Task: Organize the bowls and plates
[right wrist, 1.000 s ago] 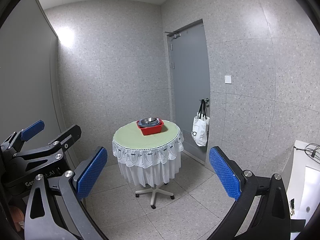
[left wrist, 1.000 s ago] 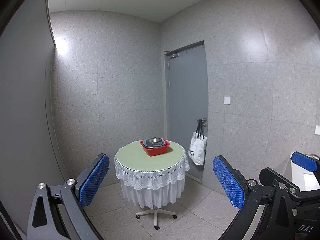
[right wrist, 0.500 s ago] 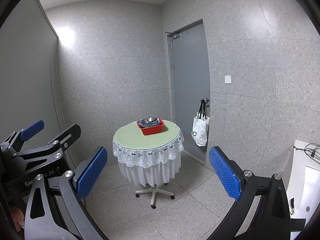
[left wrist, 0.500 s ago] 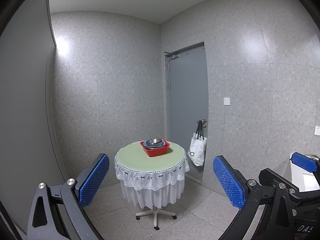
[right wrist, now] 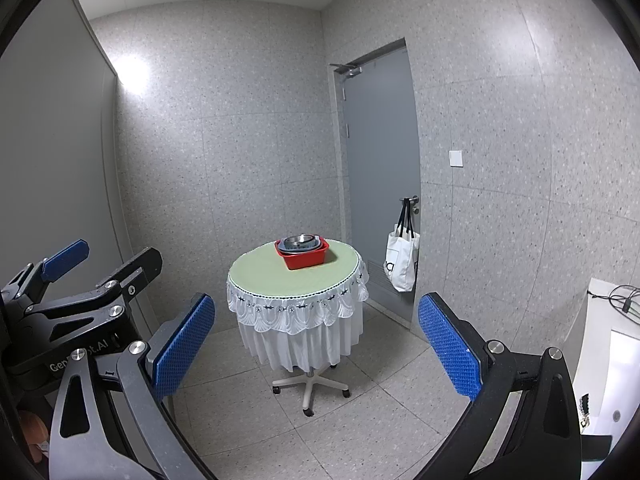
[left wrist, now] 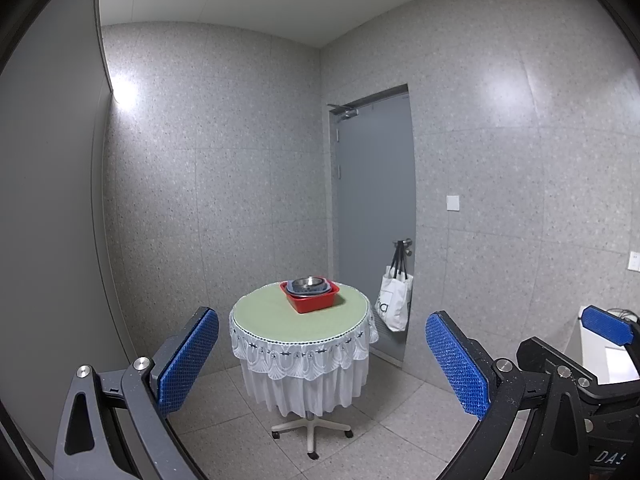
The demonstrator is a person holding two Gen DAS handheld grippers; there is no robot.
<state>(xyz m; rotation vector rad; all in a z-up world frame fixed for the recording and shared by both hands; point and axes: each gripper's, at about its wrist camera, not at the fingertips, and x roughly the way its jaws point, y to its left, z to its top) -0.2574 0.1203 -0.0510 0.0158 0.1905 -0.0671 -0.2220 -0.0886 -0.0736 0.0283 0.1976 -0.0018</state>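
Note:
A red square basin (left wrist: 311, 298) (right wrist: 304, 257) stands on a round table (left wrist: 272, 316) (right wrist: 264, 272) across the room. In it lie a blue-grey plate and a metal bowl (left wrist: 307, 282) (right wrist: 301, 239), stacked. My left gripper (left wrist: 320, 360) is open and empty, held far back from the table. My right gripper (right wrist: 316, 344) is open and empty too, equally far back. The right gripper's blue pad shows at the right edge of the left wrist view (left wrist: 608, 328). The left gripper shows at the left of the right wrist view (right wrist: 80, 296).
The table has a green top, a white lace skirt and a wheeled base (right wrist: 310, 386). A grey door (left wrist: 372, 208) is behind it, with a white tote bag (left wrist: 394, 300) on its handle. A white unit with cables (right wrist: 608, 344) stands at the right. The floor is grey tile.
The left wrist view has tilted up slightly, so the table sits a little lower in the frame. The right wrist view is unchanged. Both grippers stay open.

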